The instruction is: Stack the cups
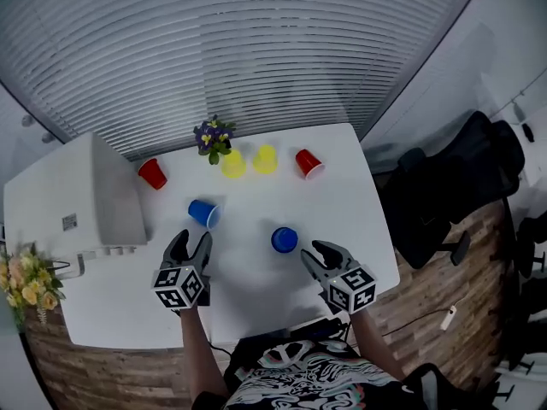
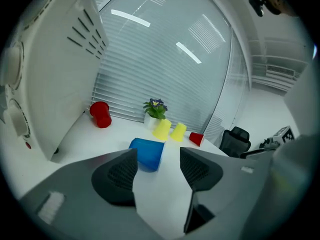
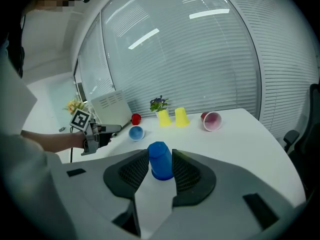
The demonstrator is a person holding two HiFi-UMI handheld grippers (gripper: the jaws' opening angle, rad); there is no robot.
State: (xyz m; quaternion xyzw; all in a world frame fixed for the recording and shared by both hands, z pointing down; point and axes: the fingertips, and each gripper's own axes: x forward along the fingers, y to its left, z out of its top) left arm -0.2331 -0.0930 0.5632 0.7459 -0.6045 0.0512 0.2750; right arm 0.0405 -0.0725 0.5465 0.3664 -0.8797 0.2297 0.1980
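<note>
On the white table (image 1: 342,212) a blue cup (image 1: 203,213) lies on its side. My left gripper (image 1: 191,246) is open just short of it; in the left gripper view the blue cup (image 2: 147,153) lies beyond the spread jaws of the left gripper (image 2: 158,158). A second blue cup (image 1: 284,240) stands upside down. My right gripper (image 1: 312,252) is right beside it. In the right gripper view this cup (image 3: 160,151) fills the gap at the tips of the right gripper (image 3: 161,168), and no squeeze shows. Two yellow cups (image 1: 232,164) (image 1: 265,159) and two red cups (image 1: 152,173) (image 1: 308,163) sit at the back.
A white box-shaped appliance (image 1: 94,195) fills the table's left side. A pot of purple flowers (image 1: 214,137) stands at the back between the cups. Yellow flowers (image 1: 30,280) sit at the far left. A dark office chair (image 1: 461,178) stands off the table's right edge.
</note>
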